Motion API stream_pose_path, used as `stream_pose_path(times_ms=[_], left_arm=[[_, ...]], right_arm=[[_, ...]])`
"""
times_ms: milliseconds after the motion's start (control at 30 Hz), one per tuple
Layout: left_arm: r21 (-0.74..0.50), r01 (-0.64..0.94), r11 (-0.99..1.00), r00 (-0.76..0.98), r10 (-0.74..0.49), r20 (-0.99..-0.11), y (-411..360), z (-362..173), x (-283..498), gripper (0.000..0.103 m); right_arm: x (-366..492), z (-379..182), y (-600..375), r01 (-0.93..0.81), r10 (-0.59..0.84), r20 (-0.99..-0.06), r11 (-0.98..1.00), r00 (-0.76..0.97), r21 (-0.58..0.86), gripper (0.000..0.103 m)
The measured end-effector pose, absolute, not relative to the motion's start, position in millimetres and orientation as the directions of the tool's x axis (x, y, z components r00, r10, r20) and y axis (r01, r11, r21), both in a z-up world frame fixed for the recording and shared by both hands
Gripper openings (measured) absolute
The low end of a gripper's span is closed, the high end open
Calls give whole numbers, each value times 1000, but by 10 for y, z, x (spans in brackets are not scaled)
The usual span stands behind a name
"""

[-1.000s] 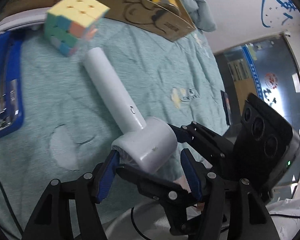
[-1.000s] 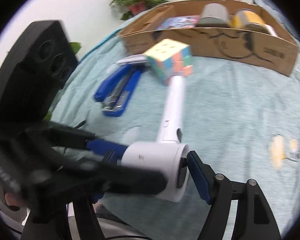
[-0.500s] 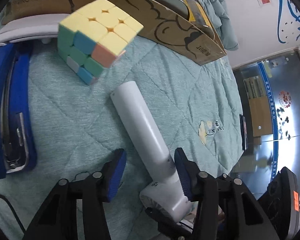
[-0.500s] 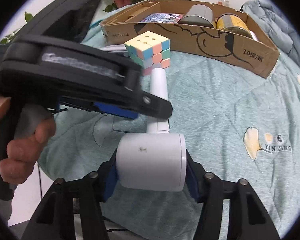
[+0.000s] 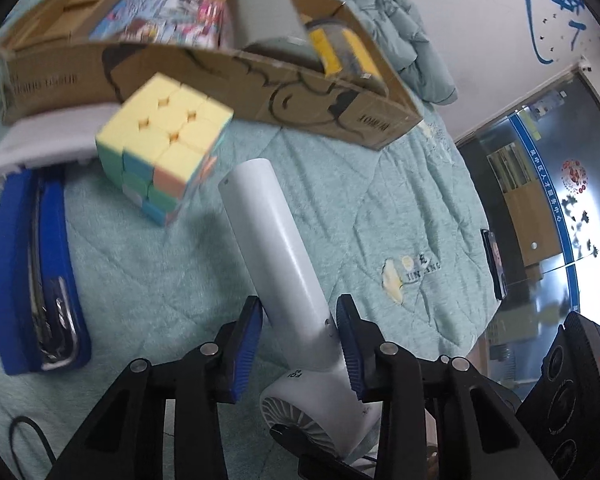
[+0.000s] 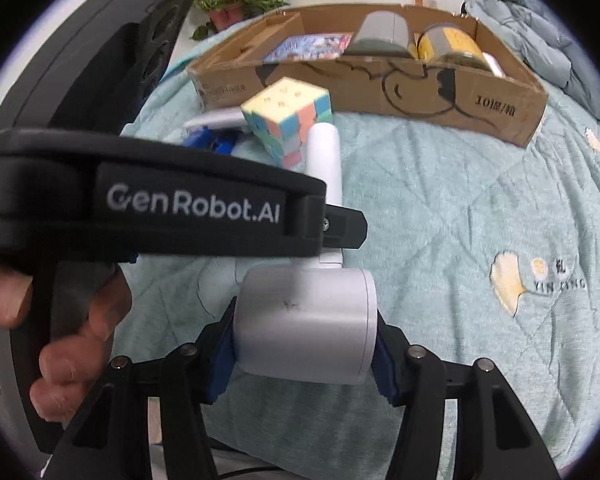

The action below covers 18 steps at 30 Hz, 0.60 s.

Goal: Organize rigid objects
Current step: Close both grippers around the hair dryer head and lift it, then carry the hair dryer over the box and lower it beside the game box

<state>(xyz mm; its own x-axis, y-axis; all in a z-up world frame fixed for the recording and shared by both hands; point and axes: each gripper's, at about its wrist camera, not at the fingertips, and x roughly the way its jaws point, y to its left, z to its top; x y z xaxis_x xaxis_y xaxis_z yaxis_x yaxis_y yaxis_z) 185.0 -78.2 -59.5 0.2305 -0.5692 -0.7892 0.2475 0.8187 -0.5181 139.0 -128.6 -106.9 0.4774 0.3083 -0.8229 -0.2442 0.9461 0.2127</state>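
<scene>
A white hair dryer (image 5: 276,248) lies on the teal quilt with its handle pointing toward a pastel puzzle cube (image 5: 164,152). My left gripper (image 5: 300,336) straddles the handle just above the head. Its jaws are closing, with a thin gap still showing on each side. My right gripper (image 6: 304,350) is shut on the dryer's round head (image 6: 304,320), with a blue pad pressed against each end. A blue stapler (image 5: 32,276) lies left of the cube.
A cardboard box (image 5: 260,80) at the back holds a colourful booklet, a grey can and a yellow-labelled jar. A white flat piece (image 5: 40,136) lies under the cube's far side. A hand (image 6: 60,320) grips the left tool's black housing (image 6: 140,208), which blocks the right view's left half.
The left gripper left the dryer's head, moved forward onto the handle and narrowed its jaws. The right gripper closed onto the head. The box and cube now loom closer.
</scene>
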Motion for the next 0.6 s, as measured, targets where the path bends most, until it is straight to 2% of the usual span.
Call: stream_pose_path(times_ms=[600], left_arm=[[-367, 382, 848, 462, -519, -719, -353, 648, 2530, 34]], right_arm=[[2147, -289, -1034, -305, 362, -698, 929, 618, 212, 56]])
